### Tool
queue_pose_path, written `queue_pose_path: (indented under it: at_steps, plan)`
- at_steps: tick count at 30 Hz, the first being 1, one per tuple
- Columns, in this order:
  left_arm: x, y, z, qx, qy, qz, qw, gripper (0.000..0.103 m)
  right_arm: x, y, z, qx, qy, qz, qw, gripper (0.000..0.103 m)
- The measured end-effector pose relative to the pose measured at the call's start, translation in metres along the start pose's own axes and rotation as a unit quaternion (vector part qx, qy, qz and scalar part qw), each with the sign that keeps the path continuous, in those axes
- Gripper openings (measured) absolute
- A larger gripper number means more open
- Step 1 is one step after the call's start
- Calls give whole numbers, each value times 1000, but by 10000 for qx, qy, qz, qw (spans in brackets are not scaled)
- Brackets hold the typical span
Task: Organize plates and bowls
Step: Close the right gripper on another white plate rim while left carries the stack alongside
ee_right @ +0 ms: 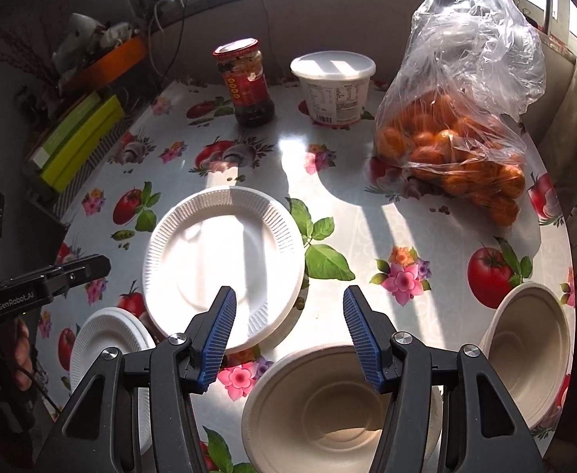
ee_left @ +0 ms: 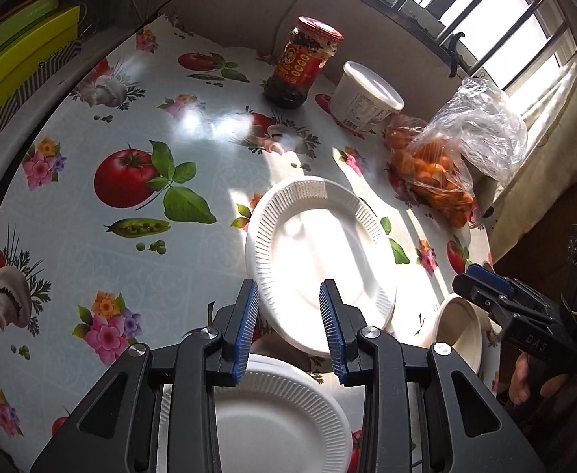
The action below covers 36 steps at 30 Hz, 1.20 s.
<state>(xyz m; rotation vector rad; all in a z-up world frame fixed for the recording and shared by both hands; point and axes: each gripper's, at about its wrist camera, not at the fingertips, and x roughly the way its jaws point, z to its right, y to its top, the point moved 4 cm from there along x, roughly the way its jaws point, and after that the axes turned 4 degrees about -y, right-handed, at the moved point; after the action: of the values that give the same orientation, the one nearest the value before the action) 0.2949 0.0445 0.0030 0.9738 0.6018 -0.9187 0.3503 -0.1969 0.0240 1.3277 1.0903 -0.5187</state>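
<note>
Two white paper plates and two beige paper bowls are seen on the floral tablecloth (ee_right: pixel 367 244). The far plate (ee_right: pixel 225 268), with a ribbed rim and smooth centre, lies flat near the table's middle. The near plate (ee_right: pixel 103 339), possibly a small stack, lies at the table's near edge. One bowl (ee_right: pixel 327 406) sits upright below the right gripper (ee_right: pixel 288 335); the second bowl (ee_right: pixel 532 354) is set just to its right. One jar (ee_right: pixel 247 82), one tub (ee_right: pixel 333 86) and one bag of oranges (ee_right: pixel 457 134) are counted behind. The left gripper (ee_left: pixel 288 331) and the right one are held partly open, above the tableware, with nothing gripped.
</note>
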Motion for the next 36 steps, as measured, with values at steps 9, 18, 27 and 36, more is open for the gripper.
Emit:
queue_pose_path:
  at_steps: [9, 18, 27, 36]
  plan:
    - [18, 7, -12, -145, 119, -116, 9998, 34, 44, 14, 12, 282, 151, -362, 9988, 57]
    - [37, 3, -20, -284, 167, -302, 9990, 34, 70, 15, 7, 287, 319, -612, 9972, 57]
    - [45, 1, -20, -256, 199, -409, 9986, 34, 83, 14, 11, 367, 322, -741, 9961, 56]
    - [50, -1, -20, -242, 232, -497, 9982, 34, 90, 11, 11, 425, 429, -867, 9944, 40]
